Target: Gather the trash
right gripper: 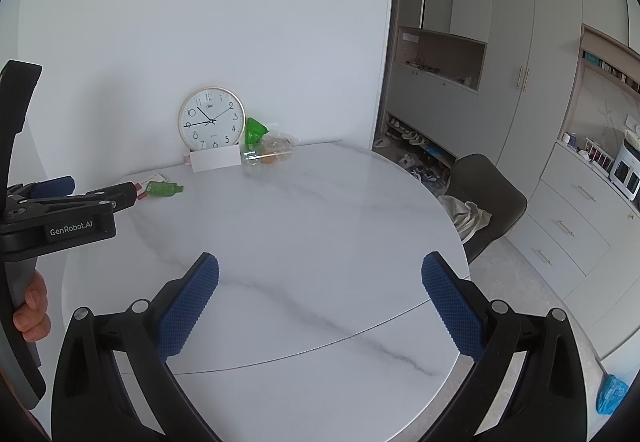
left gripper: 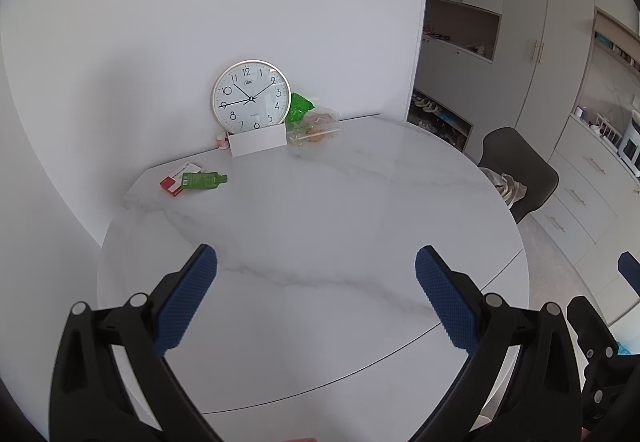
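Nearest, the left gripper point(left gripper: 316, 262) and the right gripper point(right gripper: 320, 270) hover above the near edge of the round marble table point(left gripper: 320, 226), each with its blue fingers spread wide and nothing between them, a stance that suits reaching for loose litter. In the right wrist view a person's hand point(right gripper: 34, 312) grips the left tool's handle.

The middle of the tabletop is bare. Toward the far left edge a green plastic bottle point(left gripper: 203, 180) lies on its side, touching a red-and-white carton point(left gripper: 178, 180). At the far edge, against the wall, a round clock point(left gripper: 251, 96) leans upright behind a white card point(left gripper: 258, 141), likely propped there for display. Just right of it sit a crumpled green wrapper point(left gripper: 299, 107) and a clear plastic food box point(left gripper: 316, 128).

No bin is in view, so where trash belongs cannot be told.
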A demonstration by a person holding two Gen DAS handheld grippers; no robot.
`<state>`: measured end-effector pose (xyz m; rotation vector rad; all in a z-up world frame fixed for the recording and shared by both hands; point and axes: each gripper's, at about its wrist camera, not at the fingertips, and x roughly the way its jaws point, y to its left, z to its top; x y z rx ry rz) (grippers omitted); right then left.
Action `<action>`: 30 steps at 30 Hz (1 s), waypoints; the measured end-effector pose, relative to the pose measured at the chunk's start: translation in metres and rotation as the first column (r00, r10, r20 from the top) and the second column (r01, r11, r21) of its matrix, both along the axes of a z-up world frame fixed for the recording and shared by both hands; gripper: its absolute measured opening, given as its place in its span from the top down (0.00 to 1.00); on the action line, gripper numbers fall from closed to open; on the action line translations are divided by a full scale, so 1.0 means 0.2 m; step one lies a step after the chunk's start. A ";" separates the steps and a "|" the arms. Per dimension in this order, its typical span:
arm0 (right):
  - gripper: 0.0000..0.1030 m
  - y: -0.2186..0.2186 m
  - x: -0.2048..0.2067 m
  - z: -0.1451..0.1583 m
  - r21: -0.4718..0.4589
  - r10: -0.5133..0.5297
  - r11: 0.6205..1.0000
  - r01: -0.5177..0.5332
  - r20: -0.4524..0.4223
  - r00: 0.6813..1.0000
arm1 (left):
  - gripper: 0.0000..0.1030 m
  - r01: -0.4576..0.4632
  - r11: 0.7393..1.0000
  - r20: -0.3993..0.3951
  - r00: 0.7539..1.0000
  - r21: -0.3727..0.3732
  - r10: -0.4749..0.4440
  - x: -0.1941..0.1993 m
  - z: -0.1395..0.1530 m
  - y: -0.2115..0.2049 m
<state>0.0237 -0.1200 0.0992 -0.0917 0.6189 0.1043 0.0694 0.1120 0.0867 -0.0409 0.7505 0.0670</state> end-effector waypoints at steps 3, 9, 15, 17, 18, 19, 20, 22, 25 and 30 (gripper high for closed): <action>0.02 0.00 0.00 0.00 0.000 0.000 1.000 0.000 -0.001 1.000 | 0.07 0.004 1.000 -0.004 1.000 -0.005 -0.004 0.01 0.00 0.00; 0.02 0.01 -0.01 -0.01 -0.021 -0.010 1.000 0.010 0.000 1.000 | 0.07 0.002 1.000 -0.004 1.000 -0.005 -0.002 0.00 0.00 0.00; 0.02 0.01 -0.01 -0.01 -0.022 -0.011 1.000 0.011 0.001 1.000 | 0.07 0.003 1.000 -0.011 1.000 -0.011 -0.004 0.00 -0.01 -0.01; 0.02 0.00 -0.01 -0.01 -0.022 -0.012 1.000 0.012 -0.003 1.000 | 0.07 0.005 1.000 -0.013 1.000 -0.011 -0.005 0.00 -0.01 -0.01; 0.02 0.00 -0.01 -0.01 -0.023 -0.014 1.000 0.013 -0.003 1.000 | 0.07 0.004 1.000 -0.013 1.000 -0.009 -0.005 -0.01 -0.01 -0.01; 0.02 0.00 -0.01 -0.01 -0.023 -0.014 1.000 0.014 -0.003 1.000 | 0.07 0.006 1.000 -0.014 1.000 -0.008 -0.006 0.00 -0.01 -0.01; 0.02 0.00 -0.01 -0.01 -0.023 -0.015 1.000 0.015 -0.004 1.000 | 0.07 0.007 1.000 -0.015 1.000 -0.008 -0.007 0.00 -0.01 -0.01; 0.02 0.00 -0.01 -0.01 -0.023 -0.015 1.000 0.015 -0.004 1.000 | 0.07 0.008 1.000 -0.019 1.000 -0.010 -0.008 0.00 -0.02 -0.01; 0.02 0.00 -0.01 -0.01 -0.025 -0.017 1.000 0.017 -0.004 1.000 | 0.07 0.006 1.000 -0.023 1.000 -0.010 -0.006 0.00 -0.02 -0.01; 0.02 0.00 -0.01 -0.02 -0.028 -0.019 0.999 0.019 -0.008 1.000 | 0.07 0.004 1.000 -0.026 1.000 -0.012 -0.004 0.01 -0.02 0.00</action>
